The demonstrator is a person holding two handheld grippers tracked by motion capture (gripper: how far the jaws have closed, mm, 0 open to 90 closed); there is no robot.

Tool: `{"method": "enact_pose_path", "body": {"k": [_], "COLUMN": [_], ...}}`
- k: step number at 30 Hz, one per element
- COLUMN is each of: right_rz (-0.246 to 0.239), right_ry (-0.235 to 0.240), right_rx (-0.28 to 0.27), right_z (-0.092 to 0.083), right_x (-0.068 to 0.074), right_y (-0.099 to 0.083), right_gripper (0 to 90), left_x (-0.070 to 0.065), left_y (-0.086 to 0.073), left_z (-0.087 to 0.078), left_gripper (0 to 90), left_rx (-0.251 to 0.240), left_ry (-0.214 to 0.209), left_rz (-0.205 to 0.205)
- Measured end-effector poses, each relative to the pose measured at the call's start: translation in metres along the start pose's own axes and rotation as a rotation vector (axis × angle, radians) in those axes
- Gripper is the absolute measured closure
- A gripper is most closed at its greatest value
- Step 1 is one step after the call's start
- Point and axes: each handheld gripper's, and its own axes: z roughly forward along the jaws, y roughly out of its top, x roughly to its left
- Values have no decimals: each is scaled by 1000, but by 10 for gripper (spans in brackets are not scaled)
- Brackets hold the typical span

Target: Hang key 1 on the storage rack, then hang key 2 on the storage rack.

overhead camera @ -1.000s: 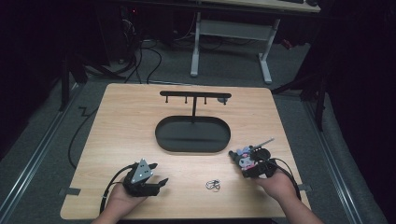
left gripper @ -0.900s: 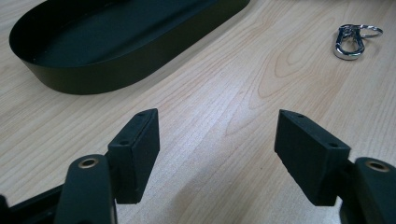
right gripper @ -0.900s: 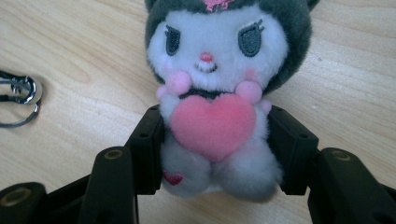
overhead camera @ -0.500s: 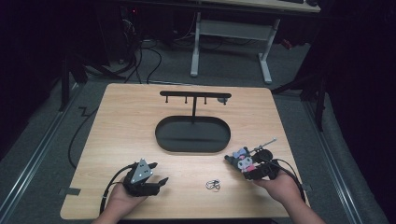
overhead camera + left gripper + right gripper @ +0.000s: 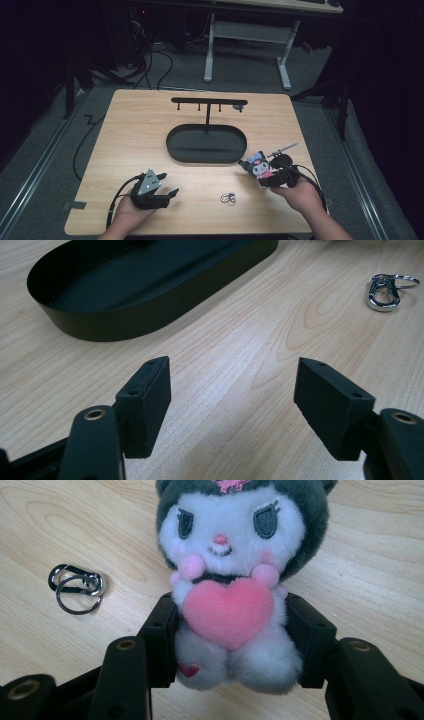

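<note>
A small plush toy (image 5: 230,555) (image 5: 259,165) with a dark hood, a white face and a pink heart is upright between the pads of my right gripper (image 5: 232,630) (image 5: 260,172). The jaws have just been closing and now press on the toy's body from both sides, near the table's front right. A silver key ring with a clasp (image 5: 228,198) (image 5: 77,587) (image 5: 385,290) lies loose on the wood between the two grippers. My left gripper (image 5: 169,184) (image 5: 232,390) rests at the front left, open, with bare wood between its pads.
A black oval tray (image 5: 172,145) (image 5: 150,320) sits mid-table, with a black stand with a hooked crossbar (image 5: 207,102) rising from its far side. A wooden table (image 5: 130,125) carries everything. Cables (image 5: 82,145) hang off its left edge, and a desk frame (image 5: 250,35) stands beyond.
My right gripper has risen slightly with the plush toy and drifted a little to the left. The left gripper and the key ring have not moved.
</note>
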Motion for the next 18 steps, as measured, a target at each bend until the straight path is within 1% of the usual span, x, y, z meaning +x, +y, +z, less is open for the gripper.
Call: {"method": "enact_pose_path", "body": {"k": [5,8,10,18], "right_rz": [7,6,-1,3], "right_ry": [13,14,12,17], "right_rx": [-13,-21,-15,-42], "right_z": [-3,-4,-6,-13], "right_x": [-3,-4,-3,-3], "right_y": [3,5,7,13], "right_gripper": [483,486,487,486], "left_x": [0,0,1,0], "left_y": [-1,-1,-1,0], "left_z": [0,1,2,0], "left_gripper": [318,318,318,318], "left_rx": [2,2,3,-3], "left_ry": [1,1,4,3], "left_rz": [1,3,4,4]}}
